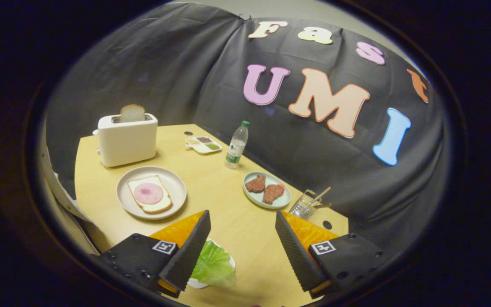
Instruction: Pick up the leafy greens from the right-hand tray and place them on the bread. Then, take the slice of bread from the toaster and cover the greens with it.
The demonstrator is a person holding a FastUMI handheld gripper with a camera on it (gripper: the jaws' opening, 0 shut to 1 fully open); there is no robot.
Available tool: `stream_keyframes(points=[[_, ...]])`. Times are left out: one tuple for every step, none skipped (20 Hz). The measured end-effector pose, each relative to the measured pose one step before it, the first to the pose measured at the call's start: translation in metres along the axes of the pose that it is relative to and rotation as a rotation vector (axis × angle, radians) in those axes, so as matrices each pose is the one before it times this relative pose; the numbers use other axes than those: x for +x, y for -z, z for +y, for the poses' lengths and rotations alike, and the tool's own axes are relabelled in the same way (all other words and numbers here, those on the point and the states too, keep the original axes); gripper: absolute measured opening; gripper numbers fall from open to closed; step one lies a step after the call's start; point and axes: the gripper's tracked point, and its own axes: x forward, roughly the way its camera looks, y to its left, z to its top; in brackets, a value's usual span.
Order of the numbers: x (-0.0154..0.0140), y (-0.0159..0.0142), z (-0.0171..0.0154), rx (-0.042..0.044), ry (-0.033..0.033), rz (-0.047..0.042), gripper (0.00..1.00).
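- Bottle [237,147], upper middle of the frame: a green and white label, its print too small to read.
- Gripper [243,249], bottom of the frame, fingers spread apart: each finger's black mount bears a small square black-and-white marker, one at lower left, one at lower right; coded patterns, no readable words or numbers.
- No other readable print on the table's things.

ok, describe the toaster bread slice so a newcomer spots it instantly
Start at the white toaster standing at the far end of the yellow table, well beyond the open gripper fingers. The bread slice sticks upright out of its top slot. Unlike the slice on the plate nearer the fingers, which lies flat under a pink round of meat, this one stands bare.
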Motion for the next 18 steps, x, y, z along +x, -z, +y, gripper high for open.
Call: stream_keyframes(points=[[0.00240, 0.00738, 0.00289, -0.00839, -0.01597, 0.01554, 0.99], [0.00318, 0.00778, 0.00358, -0.01030, -0.01780, 0.01602, 0.99], [0.00408, 0.00799, 0.00276, -0.00917, -0.01718, 0.01381, 0.99], [0.00347, 0.00816, 0.00227, -0.00651, -0.01585, 0.01653, 0.99], [0.00410, 0.00820, 0.00429, -0.00300, -0.01772, 0.01577, 0.99], [0.00386, 0.00678, 0.00373, -0.00175, -0.01708, 0.01618, 0.99], [0.00362, 0.00803, 0.00432, -0.00303, -0.01852, 0.01509, 0.98], [0.00317, 0.00615, 0.00278, -0.00448, -0.01755, 0.01501, 0.98], [0.00423, 0.00724, 0.00416, -0.00496, -0.01871, 0.01797, 0.98], [0.00315, 0.00567, 0.00278, -0.00488, -0.01763, 0.01589, 0.98], [0.00349, 0.00619, 0.00332, -0.00171, -0.01916, 0.01615, 0.98], [0.00353, 0.00654, 0.00365, 0.00042, -0.01984, 0.01666, 0.98], [0.00385, 0.00582, 0.00387, 0.00085, -0.01664, 0.01607, 0.97], [0.00448, 0.00695, 0.00363, 0.00323, -0.01852, 0.01691, 0.97], [0.00344, 0.00683, 0.00337, 0.00333, -0.01776, 0.01969, 0.97], [0.00377, 0.00680, 0.00438, 0.00665, -0.01784, 0.02128, 0.97], [0.00223, 0.00577, 0.00309, 0.00800, -0.01443, 0.01585, 0.97], [0.00310, 0.00671, 0.00203, 0.00620, -0.00975, 0.01289, 0.97]])
